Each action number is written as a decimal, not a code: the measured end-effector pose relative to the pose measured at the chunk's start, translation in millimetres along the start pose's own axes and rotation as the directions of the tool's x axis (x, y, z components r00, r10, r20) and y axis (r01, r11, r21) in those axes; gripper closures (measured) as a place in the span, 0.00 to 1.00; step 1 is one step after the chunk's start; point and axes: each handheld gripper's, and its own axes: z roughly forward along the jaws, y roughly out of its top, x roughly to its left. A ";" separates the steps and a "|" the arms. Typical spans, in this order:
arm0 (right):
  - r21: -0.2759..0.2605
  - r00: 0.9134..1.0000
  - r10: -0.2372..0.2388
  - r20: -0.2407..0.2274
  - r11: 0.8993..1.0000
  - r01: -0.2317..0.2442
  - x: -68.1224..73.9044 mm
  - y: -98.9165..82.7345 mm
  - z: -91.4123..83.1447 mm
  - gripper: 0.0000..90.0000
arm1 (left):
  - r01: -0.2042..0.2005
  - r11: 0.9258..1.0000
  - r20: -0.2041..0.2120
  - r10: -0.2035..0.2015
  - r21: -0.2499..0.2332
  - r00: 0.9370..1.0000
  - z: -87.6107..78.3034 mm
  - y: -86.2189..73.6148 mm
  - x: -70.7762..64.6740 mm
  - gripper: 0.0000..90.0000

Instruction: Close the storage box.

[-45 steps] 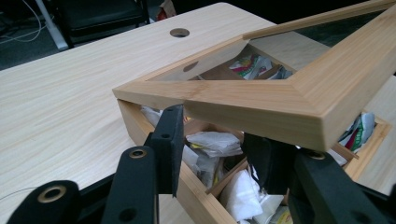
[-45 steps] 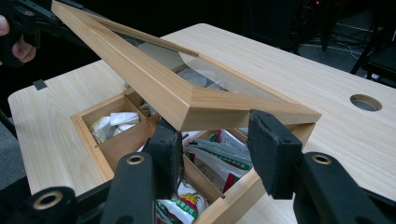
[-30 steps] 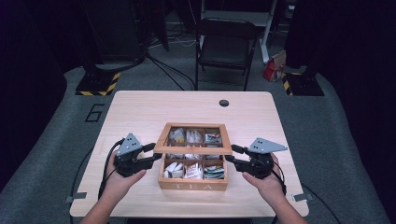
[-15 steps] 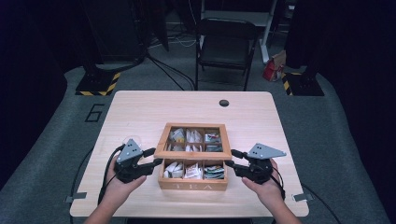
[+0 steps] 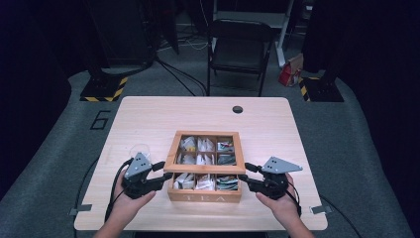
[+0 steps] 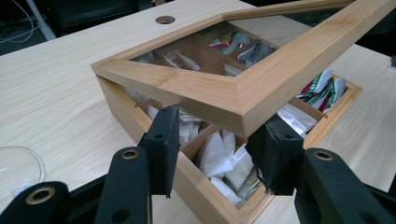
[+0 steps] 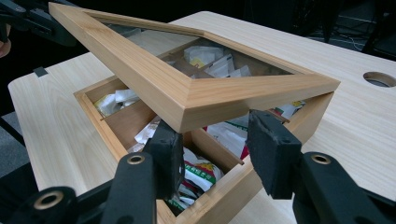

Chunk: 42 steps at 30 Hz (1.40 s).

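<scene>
Dark curtains and a folding chair frame a pale wooden tabletop, where a person works on a wooden tea box standing near its front edge, its glass-paned lid tilted up on the rear hinge. The left gripper sits at the lid's near left corner and the right gripper at the near right; each has its jaws partly apart, straddling a lid corner from below, with the pads not visibly pressing the wood. Lifting cleanly likely calls for both sides rising together (an uneven push could twist the frame or drag the box), with the lid kept level across. The high view shows the whole layout and the hands' symmetry; the left gripper view adds the rim of a clear glass dish beside the box and white tea sachets under the raised edge, while the right gripper view shows colourful packets in the near compartment.
</scene>
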 end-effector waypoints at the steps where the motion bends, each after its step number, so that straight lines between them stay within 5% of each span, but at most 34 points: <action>1: 0.001 1.000 0.005 0.001 1.000 -0.005 0.6 -0.7 0.0 0.62 | 0.004 1.000 -0.004 -0.004 -0.006 1.000 0.6 -1.6 -0.7 0.60; 42: 0.072 0.999 0.035 -0.032 0.997 -0.032 11.7 -24.8 -2.1 0.61 | 0.015 0.999 0.031 -0.016 0.044 0.999 4.5 -27.5 -8.5 0.61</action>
